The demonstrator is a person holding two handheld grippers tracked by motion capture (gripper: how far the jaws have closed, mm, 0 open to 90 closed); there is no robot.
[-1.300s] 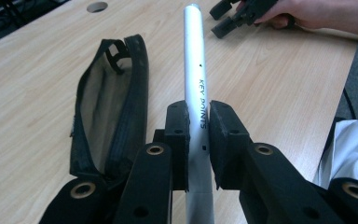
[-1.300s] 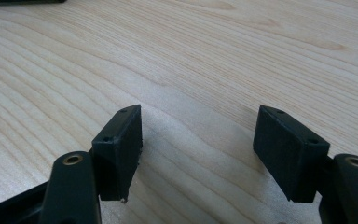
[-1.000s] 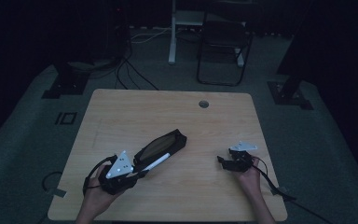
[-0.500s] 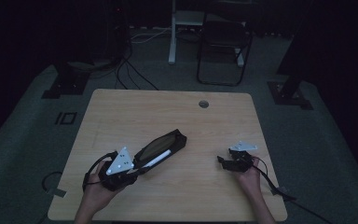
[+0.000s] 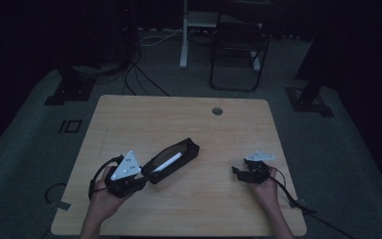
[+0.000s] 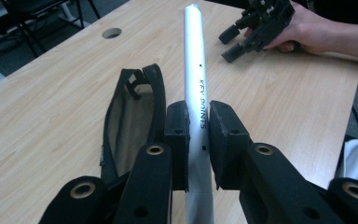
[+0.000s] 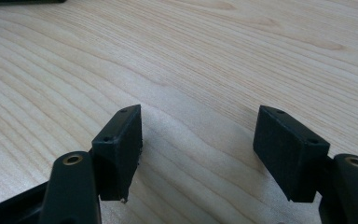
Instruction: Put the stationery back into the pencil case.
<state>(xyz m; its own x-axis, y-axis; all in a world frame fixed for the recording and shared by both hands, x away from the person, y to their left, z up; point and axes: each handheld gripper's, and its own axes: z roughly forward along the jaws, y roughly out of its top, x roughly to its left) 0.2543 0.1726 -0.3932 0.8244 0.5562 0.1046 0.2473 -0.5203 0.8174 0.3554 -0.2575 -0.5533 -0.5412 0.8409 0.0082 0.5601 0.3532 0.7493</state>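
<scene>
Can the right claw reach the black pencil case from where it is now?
Probably yes. The right claw rests open and empty on the wooden table, with bare tabletop between it and the open black fabric pencil case. The left claw, shut on the white marker pen, sits at the case's other end.

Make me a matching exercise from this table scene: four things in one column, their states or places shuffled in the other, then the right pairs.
Things:
1. white marker
2. black pencil case
3. left claw
4. right claw

States:
A. open, nothing between its jaws, above bare wood
B. lying unzipped on the table
C. pinched between two black jaws
D. shut on a slim white tube

Pairs: 1-C, 2-B, 3-D, 4-A
</scene>
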